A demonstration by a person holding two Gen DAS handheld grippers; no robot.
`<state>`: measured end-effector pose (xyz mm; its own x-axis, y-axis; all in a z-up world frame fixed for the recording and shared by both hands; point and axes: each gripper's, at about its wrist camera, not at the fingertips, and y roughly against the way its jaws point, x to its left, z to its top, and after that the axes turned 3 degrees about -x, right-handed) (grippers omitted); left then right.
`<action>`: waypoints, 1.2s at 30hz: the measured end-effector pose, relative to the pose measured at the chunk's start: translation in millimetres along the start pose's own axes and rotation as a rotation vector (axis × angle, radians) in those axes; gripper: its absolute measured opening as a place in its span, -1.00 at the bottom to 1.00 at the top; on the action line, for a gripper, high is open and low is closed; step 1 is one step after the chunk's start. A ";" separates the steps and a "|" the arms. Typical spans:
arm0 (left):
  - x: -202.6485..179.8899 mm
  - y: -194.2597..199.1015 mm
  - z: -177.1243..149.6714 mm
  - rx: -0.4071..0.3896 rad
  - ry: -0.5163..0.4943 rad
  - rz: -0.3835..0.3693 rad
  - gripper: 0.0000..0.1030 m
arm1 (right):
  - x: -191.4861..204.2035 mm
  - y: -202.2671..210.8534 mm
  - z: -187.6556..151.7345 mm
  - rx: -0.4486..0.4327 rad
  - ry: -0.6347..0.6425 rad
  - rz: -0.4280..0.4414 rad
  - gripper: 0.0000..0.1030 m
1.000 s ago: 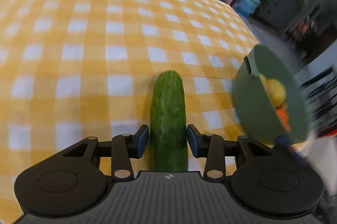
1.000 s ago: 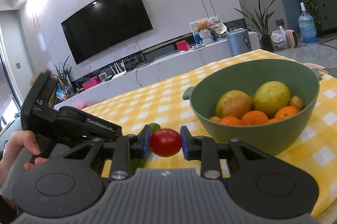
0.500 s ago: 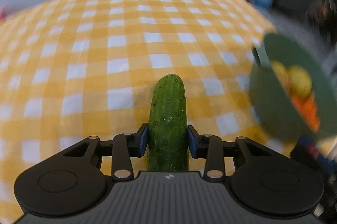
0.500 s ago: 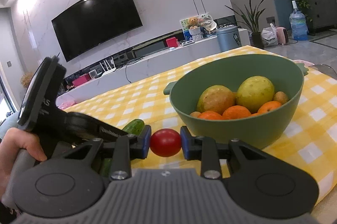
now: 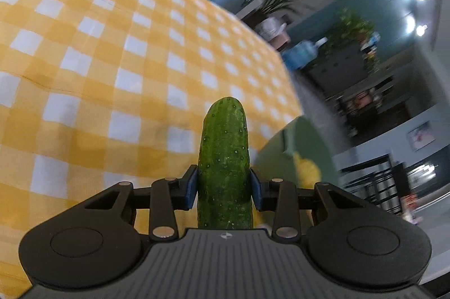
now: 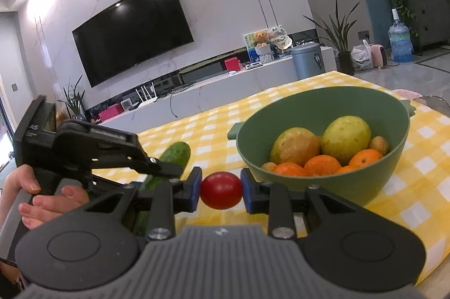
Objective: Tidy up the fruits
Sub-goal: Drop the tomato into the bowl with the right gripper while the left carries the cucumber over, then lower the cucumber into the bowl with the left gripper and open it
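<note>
a cucumber [image 5: 224, 164] is clamped lengthwise between the blue pads [image 5: 190, 187] of the left gripper [image 5: 224, 188], its rounded tip pointing forward and raised clear of the yellow and white checked cloth [image 5: 84, 51]; in the right wrist view the same cucumber [image 6: 175, 154] is seen held in the air, tilted up to the right, with the left gripper [image 6: 166, 171] closed across it and a hand [image 6: 42, 195] wrapped round that gripper's handle. a small red tomato [image 6: 220, 190] is pinched between the pads [image 6: 195, 190] of the right gripper [image 6: 220, 190], which are pressed against both of its sides, and it is held just in front of a green bowl [image 6: 365, 183]. the bowl is set on the cloth [image 6: 416, 186] and is filled with two large yellow-green fruits [image 6: 346, 135], several oranges [image 6: 322, 165] and a few small brownish fruits [image 6: 379, 144]. in the left wrist view the bowl [image 5: 277, 158] is seen blurred to the right of the cucumber, with something yellow inside it. behind the table a black tv [image 6: 132, 31] is mounted on a marble wall above a long low white cabinet [image 6: 213, 93], and a grey bin [image 6: 306, 60], a potted plant [image 6: 339, 37] and a water bottle [image 6: 398, 41] are placed further right on the floor
</note>
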<state>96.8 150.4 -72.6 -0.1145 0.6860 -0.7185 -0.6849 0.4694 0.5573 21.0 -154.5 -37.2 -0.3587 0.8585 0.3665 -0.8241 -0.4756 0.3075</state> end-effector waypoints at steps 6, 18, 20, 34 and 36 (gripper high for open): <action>-13.6 6.3 5.5 -0.087 -0.058 0.005 -0.18 | -10.1 10.3 4.4 -0.069 -0.073 -0.002 -0.49; -68.3 10.9 9.2 -0.094 -0.164 -0.216 -0.18 | -48.4 42.3 38.8 -0.295 -0.309 -0.112 -0.47; -80.1 3.3 7.6 -0.076 -0.182 -0.235 -0.18 | -52.0 40.4 44.6 -0.299 -0.356 -0.130 -0.47; -85.1 -35.3 -3.8 -0.040 -0.193 -0.268 -0.18 | -71.7 11.6 47.4 -0.168 -0.437 -0.261 -0.29; -83.3 -33.7 -5.3 -0.059 -0.186 -0.251 -0.18 | -71.8 10.5 47.4 -0.152 -0.437 -0.279 -0.14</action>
<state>125.7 74.5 -33.7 0.1930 0.6455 -0.7390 -0.7166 0.6072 0.3432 58.9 -230.3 -18.7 0.0723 0.7734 0.6298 -0.9277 -0.1797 0.3272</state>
